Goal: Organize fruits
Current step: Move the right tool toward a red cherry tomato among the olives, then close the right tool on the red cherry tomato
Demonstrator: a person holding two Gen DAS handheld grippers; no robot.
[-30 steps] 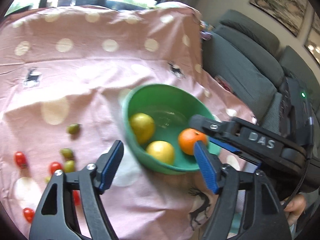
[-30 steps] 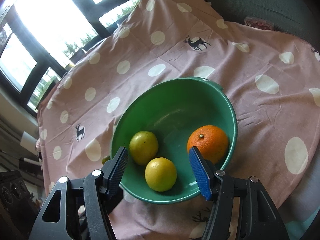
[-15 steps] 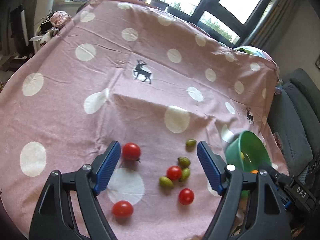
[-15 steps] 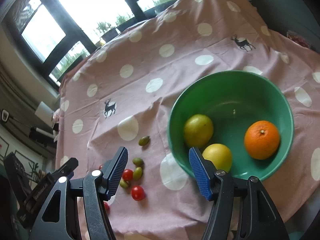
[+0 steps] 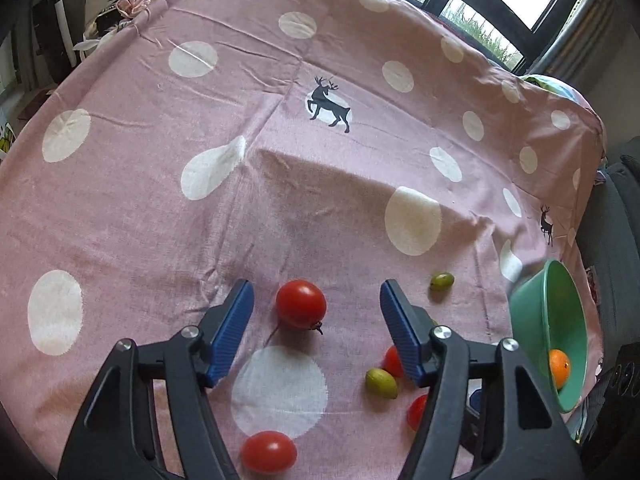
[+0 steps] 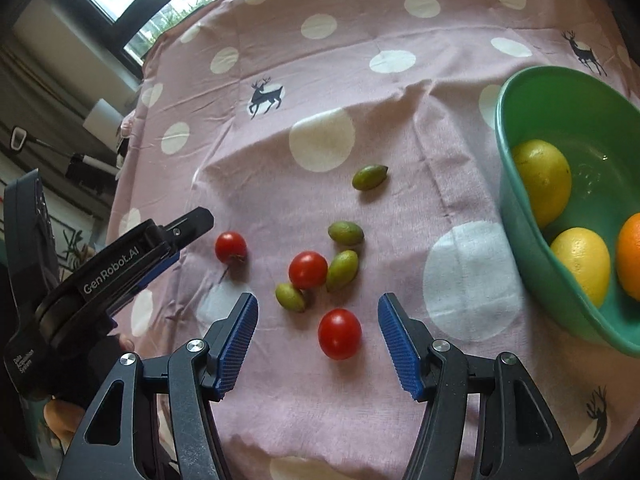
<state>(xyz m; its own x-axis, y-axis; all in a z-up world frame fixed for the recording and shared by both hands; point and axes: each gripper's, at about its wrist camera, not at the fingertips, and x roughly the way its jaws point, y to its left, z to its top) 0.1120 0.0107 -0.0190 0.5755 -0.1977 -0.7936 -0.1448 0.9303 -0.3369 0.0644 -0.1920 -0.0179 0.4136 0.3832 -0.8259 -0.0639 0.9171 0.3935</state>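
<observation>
Red tomato (image 5: 301, 309) on pink cloth (image 5: 248, 184), well left of green bowl (image 5: 532, 320) — lies dead ahead between the spread, empty left gripper (image 5: 316, 330) fingers; right gripper (image 6: 318, 336) likewise spread — empty.

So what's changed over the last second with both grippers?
Both swung left off the green bowl. The left gripper now brackets a red tomato, the right gripper another tomato on the pink cloth. Both stayed open, holding nothing. The orange and two lemons remain in the bowl.
</observation>
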